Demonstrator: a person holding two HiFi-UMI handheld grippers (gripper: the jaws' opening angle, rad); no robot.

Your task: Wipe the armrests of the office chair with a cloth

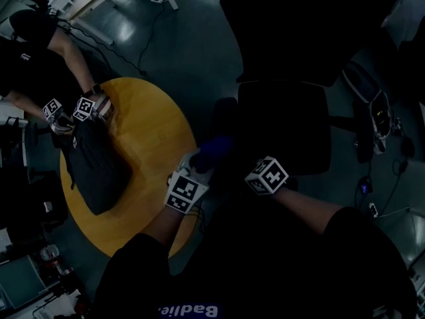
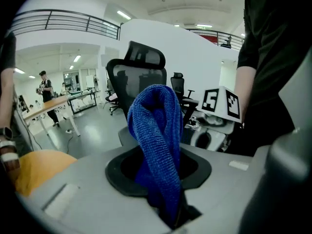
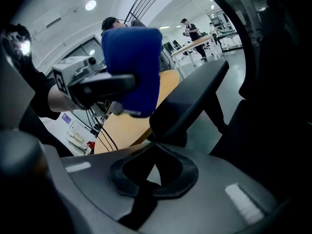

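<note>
We hold one blue knitted cloth (image 2: 158,140) clamped in the closed jaws of our left gripper (image 2: 173,211), raised just beside the one black padded armrest (image 3: 187,101) that shows on the single black office chair (image 1: 285,118). Our right gripper (image 3: 146,189) has its jaws together on nothing, close below that armrest. Beside us stands one round yellow wooden table (image 1: 149,131), where a second person's two marker cubes (image 1: 52,107) meet one dark bag (image 1: 96,168).

A glossy grey floor (image 1: 199,52), crossed by a loose cable (image 1: 149,35), lies under a round yellow tabletop (image 1: 153,131) on the left. Far off stand white walls (image 2: 195,57), a railed balcony (image 2: 68,21) and a long desk (image 2: 46,106), all lit by bright ceiling strip lights (image 2: 124,15).
</note>
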